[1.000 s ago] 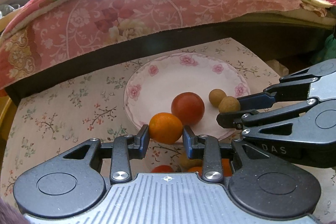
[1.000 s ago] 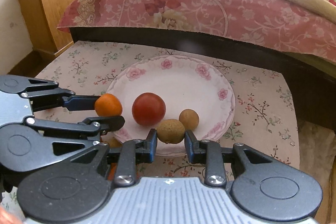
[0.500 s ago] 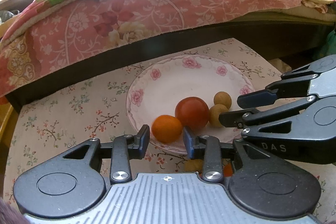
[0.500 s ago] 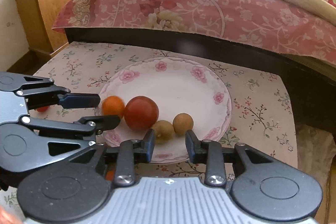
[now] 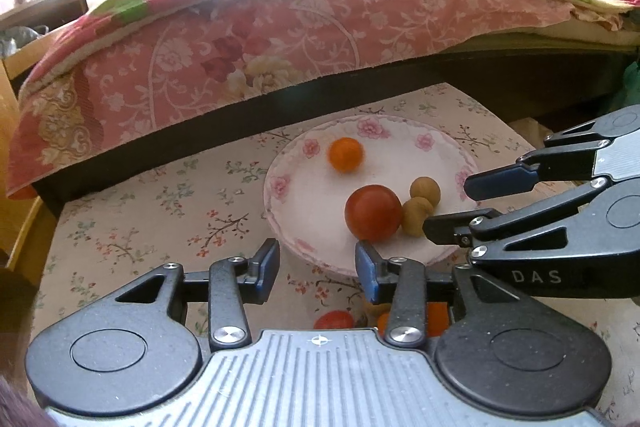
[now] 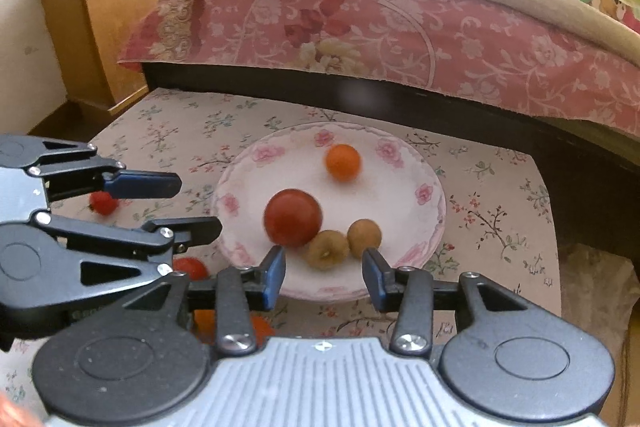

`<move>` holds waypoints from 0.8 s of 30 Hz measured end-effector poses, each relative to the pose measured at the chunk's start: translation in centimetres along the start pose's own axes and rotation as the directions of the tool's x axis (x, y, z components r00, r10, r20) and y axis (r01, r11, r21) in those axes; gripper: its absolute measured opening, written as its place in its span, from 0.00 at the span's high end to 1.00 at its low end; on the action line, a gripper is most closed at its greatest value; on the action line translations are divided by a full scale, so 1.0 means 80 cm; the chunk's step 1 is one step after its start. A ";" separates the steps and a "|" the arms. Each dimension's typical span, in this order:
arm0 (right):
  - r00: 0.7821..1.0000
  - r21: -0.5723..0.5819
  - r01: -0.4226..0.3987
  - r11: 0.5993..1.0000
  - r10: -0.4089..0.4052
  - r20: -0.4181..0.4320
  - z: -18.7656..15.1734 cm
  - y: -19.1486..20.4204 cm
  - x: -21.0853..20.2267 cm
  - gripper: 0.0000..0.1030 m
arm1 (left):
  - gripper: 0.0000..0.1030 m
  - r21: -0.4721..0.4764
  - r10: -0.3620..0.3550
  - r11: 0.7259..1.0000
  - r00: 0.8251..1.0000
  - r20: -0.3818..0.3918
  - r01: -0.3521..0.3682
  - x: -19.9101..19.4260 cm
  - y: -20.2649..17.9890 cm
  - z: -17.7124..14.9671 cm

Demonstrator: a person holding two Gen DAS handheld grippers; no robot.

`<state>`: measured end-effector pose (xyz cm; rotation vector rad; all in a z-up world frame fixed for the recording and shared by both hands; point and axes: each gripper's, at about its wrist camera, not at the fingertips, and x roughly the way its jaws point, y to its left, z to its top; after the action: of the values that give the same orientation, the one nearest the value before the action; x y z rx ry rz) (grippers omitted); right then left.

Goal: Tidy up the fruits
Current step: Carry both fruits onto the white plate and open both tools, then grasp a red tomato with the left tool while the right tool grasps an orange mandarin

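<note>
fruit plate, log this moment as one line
left hand-held gripper: open, empty | right hand-held gripper: open, empty | plate: orange, tomato, two brown fruits

Left gripper: both blue-padded fingers spread wide, nothing between them, held over the near rim of the round white plate with pink flower border. Plate sits on a cream floral-print tablecloth.

On plate: small round orange citrus fruit toward far side, alone. Large round red tomato nearer, touching a tan wrinkled round fruit; a second tan round fruit just behind that one.

Right gripper enters from the right, fingers parted, empty, tips beside the tan fruits.

Below left gripper: red and orange fruits, partly hidden.

Background: pink floral quilt over dark bed frame.
</note>
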<state>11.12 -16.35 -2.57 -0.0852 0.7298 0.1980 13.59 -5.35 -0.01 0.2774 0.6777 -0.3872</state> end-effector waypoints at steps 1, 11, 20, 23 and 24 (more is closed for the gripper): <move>1.000 -0.004 0.000 1.000 0.000 -0.003 -0.003 0.002 -0.004 0.58 | 0.51 0.000 0.000 1.000 1.000 0.001 0.000 -0.004 0.000 -0.002; 1.000 0.007 0.001 1.000 -0.001 -0.027 -0.029 0.011 -0.041 0.58 | 0.49 -0.028 -0.007 1.000 0.999 -0.039 0.006 -0.044 0.010 -0.036; 0.997 0.008 -0.035 0.999 0.035 -0.063 -0.054 0.031 -0.073 0.57 | 0.47 -0.037 0.026 0.999 0.998 -0.052 -0.028 -0.098 0.008 -0.062; 0.997 -0.005 -0.050 0.999 0.049 -0.066 -0.055 0.042 -0.078 0.57 | 0.47 -0.043 0.026 0.999 0.997 -0.067 -0.029 -0.106 0.011 -0.071; 0.996 -0.011 -0.057 0.998 0.057 -0.065 -0.056 0.045 -0.079 0.57 | 0.47 -0.038 0.027 0.999 0.997 -0.068 -0.030 -0.107 0.013 -0.075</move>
<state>2.85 -14.45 -1.73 -0.0833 0.7956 0.2554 4.66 -0.05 1.24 0.2634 0.7458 -0.3384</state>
